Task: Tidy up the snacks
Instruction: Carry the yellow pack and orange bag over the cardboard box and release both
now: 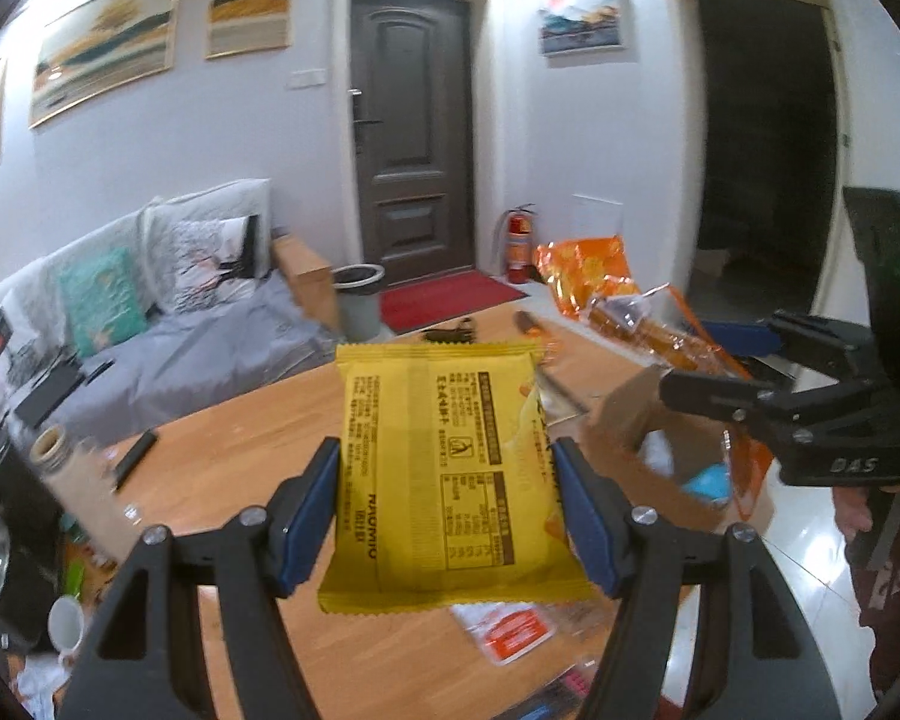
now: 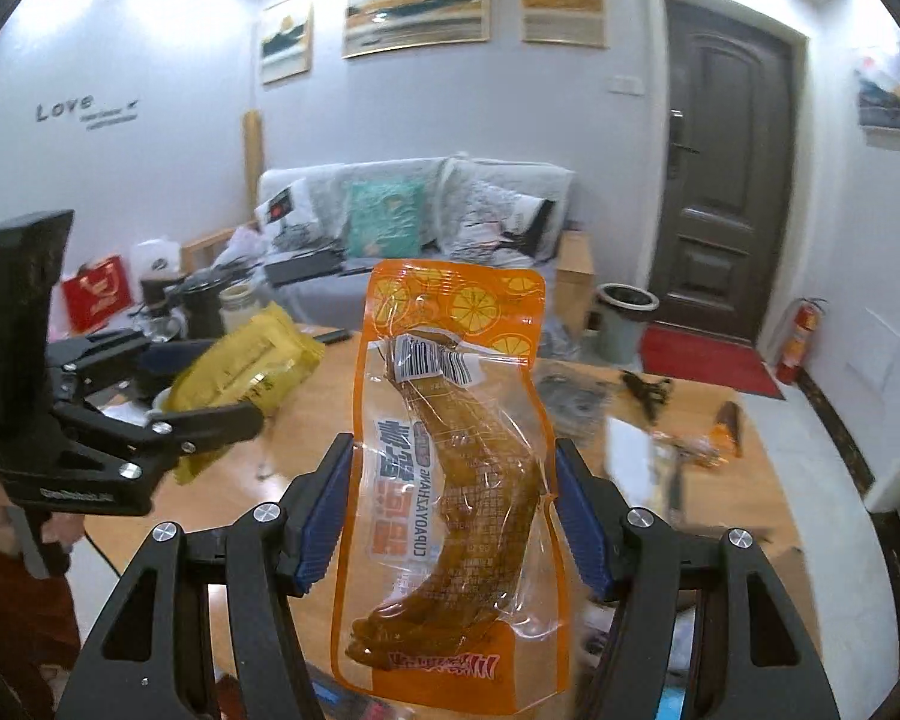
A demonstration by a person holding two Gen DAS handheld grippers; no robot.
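Observation:
My left gripper (image 1: 447,480) is shut on a yellow snack packet (image 1: 444,468), held flat above the wooden table (image 1: 240,462), back side up. My right gripper (image 2: 453,483) is shut on an orange clear-fronted packet (image 2: 456,468) with a brown meat snack inside, held upright. In the left wrist view the right gripper (image 1: 744,396) reaches in from the right over an open cardboard box (image 1: 648,420), with the orange packet (image 1: 654,330) in it. In the right wrist view the left gripper (image 2: 168,402) enters from the left with the yellow packet (image 2: 246,366).
Loose orange wrappers (image 2: 696,444) and a dark snack (image 1: 525,324) lie on the table's far side. An orange-white packet (image 1: 510,630) lies near the front. A tape roll (image 1: 51,444), cups and clutter crowd the left end. A sofa (image 1: 150,324), bin (image 1: 360,300) and door stand beyond.

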